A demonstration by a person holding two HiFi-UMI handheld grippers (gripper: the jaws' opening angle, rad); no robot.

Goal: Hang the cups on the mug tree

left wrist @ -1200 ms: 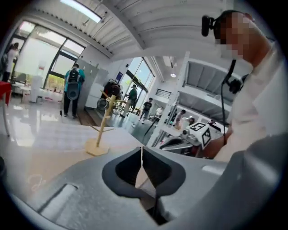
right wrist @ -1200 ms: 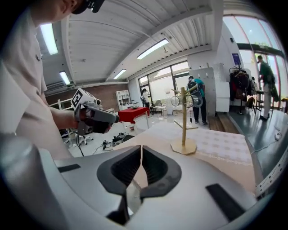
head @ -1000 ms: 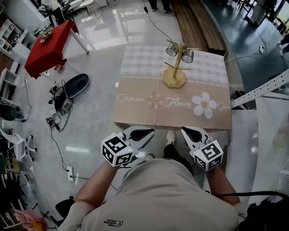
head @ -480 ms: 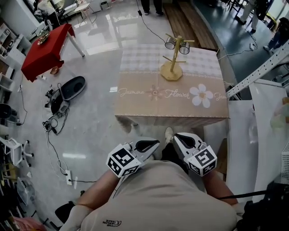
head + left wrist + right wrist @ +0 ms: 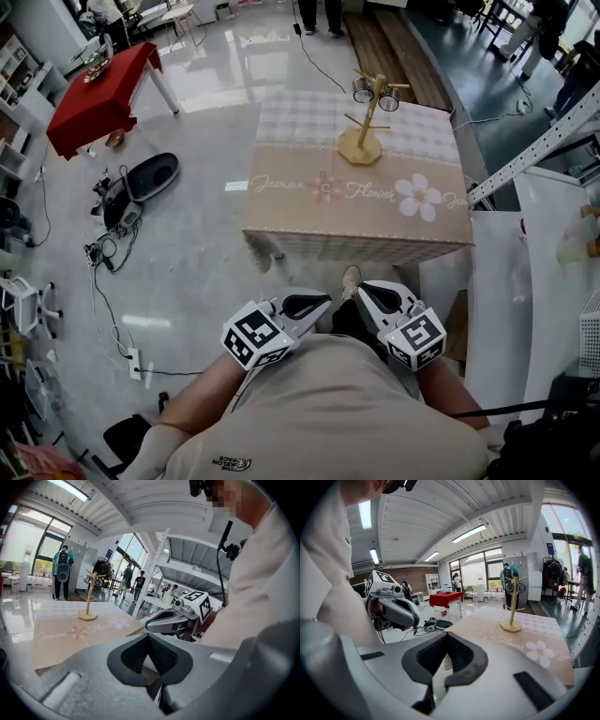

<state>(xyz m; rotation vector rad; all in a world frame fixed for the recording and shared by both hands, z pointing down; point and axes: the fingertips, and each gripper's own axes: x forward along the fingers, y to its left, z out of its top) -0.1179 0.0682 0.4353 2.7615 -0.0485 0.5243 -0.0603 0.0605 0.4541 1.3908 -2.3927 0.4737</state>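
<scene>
Jaws on both tools are pressed together, with nothing pinched between them. In the head view the left gripper (image 5: pixel 314 302) sits at lower centre, just left of the right gripper (image 5: pixel 370 292). Both are held close against the person's torso (image 5: pixel 337 412), tips angled toward each other and up the frame, with a white shoe (image 5: pixel 352 278) just above the gap between them. They hang short of the near edge of the table (image 5: pixel 356 246), not over it.

The mug tree (image 5: pixel 361 141) stands upright in the upper centre of the frame, well apart from both grippers, on the far half of the flower-printed cloth (image 5: pixel 309 150). Two cups (image 5: pixel 364 91) hang side by side from its top pegs. In the left gripper view the tree shows small at middle left; in the right gripper view it stands right of centre. A red-covered table (image 5: pixel 98 94) stands at upper left on the glossy floor (image 5: pixel 197 244).
</scene>
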